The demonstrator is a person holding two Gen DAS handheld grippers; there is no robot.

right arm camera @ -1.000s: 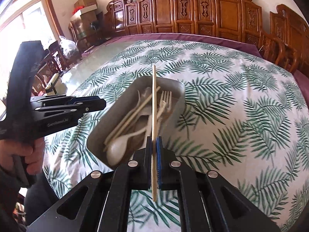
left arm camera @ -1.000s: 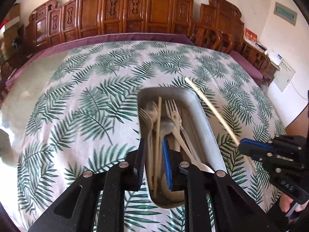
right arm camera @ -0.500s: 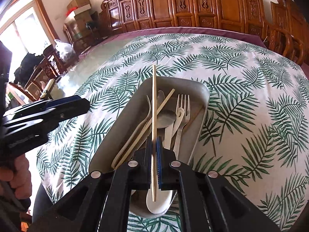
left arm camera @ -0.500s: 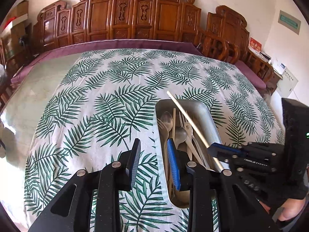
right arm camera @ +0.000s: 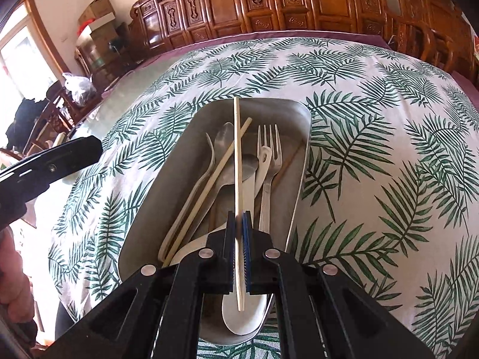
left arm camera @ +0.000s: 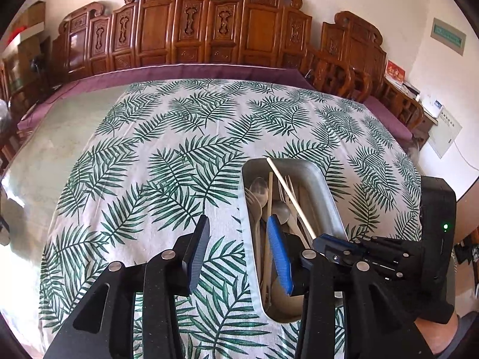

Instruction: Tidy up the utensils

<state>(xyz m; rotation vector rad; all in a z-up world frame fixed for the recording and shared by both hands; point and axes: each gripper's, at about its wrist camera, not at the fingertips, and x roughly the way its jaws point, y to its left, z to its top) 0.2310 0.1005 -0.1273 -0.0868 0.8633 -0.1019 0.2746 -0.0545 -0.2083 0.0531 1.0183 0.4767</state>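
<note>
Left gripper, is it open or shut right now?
Open. The left gripper has its blue-padded fingers spread wide apart, nothing between them, straddling the metal tray's left rim.

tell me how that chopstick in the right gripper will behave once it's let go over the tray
The chopstick looks thin, straight and stiff, probably very light. It seems round, so it may roll against the forks once released. The right gripper pinches it near one end, so it could pivot in the metal tray.
</note>
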